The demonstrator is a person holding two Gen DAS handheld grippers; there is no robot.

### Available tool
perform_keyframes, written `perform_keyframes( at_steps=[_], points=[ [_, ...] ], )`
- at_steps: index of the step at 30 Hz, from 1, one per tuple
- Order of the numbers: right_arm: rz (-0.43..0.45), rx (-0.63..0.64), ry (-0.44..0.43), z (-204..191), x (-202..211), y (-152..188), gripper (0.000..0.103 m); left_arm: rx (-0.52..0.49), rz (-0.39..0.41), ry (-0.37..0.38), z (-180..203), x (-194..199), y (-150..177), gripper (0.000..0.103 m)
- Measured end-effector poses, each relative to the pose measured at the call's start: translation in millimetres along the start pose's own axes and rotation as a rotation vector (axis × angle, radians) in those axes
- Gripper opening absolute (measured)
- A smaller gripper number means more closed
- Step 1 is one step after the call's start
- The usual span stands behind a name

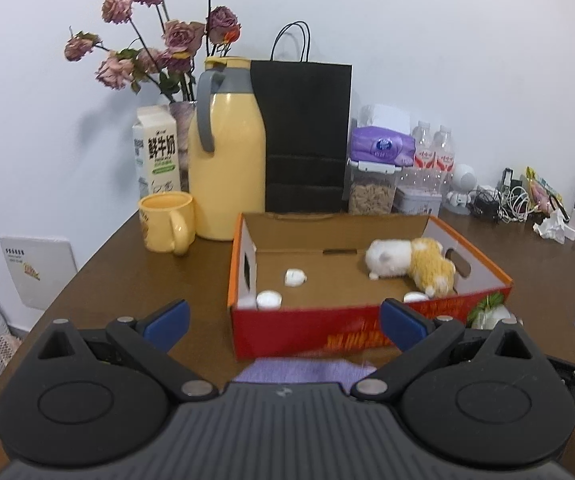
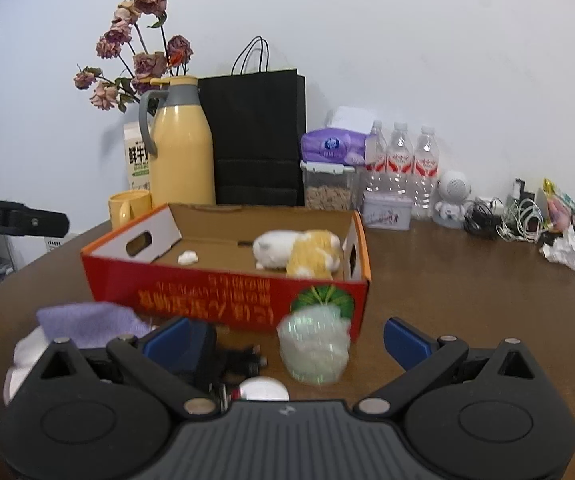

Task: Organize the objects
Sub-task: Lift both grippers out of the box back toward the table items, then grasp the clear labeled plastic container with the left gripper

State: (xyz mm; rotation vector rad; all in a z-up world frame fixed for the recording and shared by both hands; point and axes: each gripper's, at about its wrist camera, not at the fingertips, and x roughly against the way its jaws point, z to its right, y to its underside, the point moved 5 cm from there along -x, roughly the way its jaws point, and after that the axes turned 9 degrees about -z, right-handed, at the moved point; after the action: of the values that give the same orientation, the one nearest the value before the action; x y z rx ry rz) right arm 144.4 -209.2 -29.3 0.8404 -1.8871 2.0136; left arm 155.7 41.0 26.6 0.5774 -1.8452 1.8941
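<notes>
A yellow jug (image 1: 226, 168), black bag (image 1: 306, 136) and dried roses (image 1: 159, 40) stand behind.

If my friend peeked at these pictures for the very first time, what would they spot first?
Probably the open red cardboard box in the middle of the brown table, with a fluffy white-and-orange plush toy lying inside at its right end. Next, the tall yellow thermos jug with a grey handle standing behind the box, with dried pink roses rising behind it. Both grippers are open and hold nothing.
</notes>
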Motion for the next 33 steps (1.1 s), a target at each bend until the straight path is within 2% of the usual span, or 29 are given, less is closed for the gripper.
perform_keyframes(
  at_steps=[9, 17, 32, 33],
  points=[
    [-0.055, 0.029, -0.020, -10.3, 19.3, 39.5, 0.103, 0.018, -0.041, 0.008, -5.4, 23.4, 35.7, 0.103],
    [-0.117, 0.038, -0.032, -17.6, 15.1, 62.8, 0.103, 0.018, -0.098, 0.050, -1.9, 26.9, 60.6, 0.103],
    [-0.115, 0.052, -0.027, -12.1, 12.8, 56.1, 0.103, -0.058, -0.155, 0.173, 47.9, 1.4, 82.3, 0.103],
    [-0.115, 0.053, -0.029, -11.3, 12.7, 55.5, 0.103, -0.060, -0.150, 0.179, 50.5, -0.7, 83.8, 0.096]
  ],
)
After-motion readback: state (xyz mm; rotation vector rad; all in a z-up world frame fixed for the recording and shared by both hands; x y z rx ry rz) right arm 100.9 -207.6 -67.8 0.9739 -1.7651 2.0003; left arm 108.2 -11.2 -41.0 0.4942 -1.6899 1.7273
